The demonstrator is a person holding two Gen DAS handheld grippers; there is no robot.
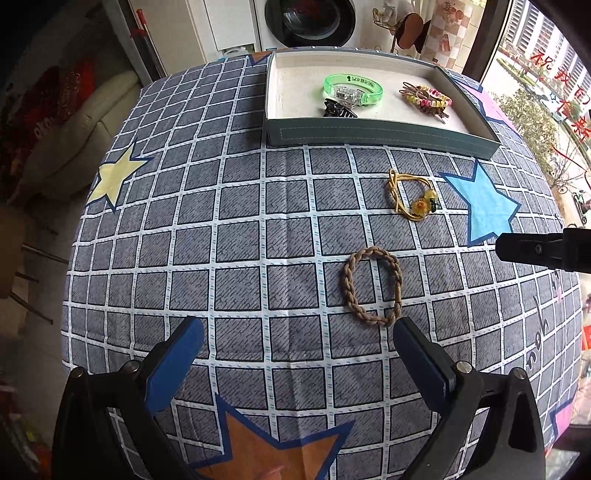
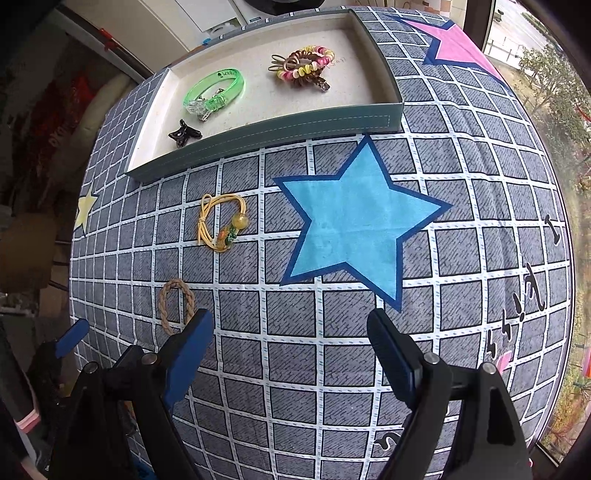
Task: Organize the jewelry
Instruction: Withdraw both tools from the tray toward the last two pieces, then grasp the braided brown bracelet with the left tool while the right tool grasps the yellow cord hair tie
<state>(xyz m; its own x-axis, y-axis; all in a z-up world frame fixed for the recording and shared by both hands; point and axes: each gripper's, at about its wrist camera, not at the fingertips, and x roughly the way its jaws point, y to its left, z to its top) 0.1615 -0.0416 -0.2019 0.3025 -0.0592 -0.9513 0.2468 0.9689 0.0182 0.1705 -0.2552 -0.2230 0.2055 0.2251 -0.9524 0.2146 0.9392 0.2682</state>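
Observation:
A braided tan hair tie point(image 1: 373, 286) lies on the checked cloth, just beyond my left gripper point(image 1: 297, 334), which stands open and empty. Farther off lies a yellow cord bracelet with amber beads point(image 1: 413, 195). The grey-green tray point(image 1: 369, 136) at the back holds a green bangle point(image 1: 351, 88), a black claw clip point(image 1: 338, 110) and a bunch of coil hair ties point(image 1: 426, 99). My right gripper point(image 2: 290, 326) is open over bare cloth below the blue star point(image 2: 351, 221). The tan hair tie point(image 2: 176, 306) sits left of its left finger, with the yellow bracelet point(image 2: 219, 223) and the tray point(image 2: 277, 129) beyond.
The cloth-covered table point(image 1: 221, 221) drops off at the left, where a cream sofa point(image 1: 74, 136) stands. A washing machine point(image 1: 310, 22) is behind the tray. Windows run along the right. The right gripper's finger point(image 1: 535, 253) pokes in at the left wrist view's right edge.

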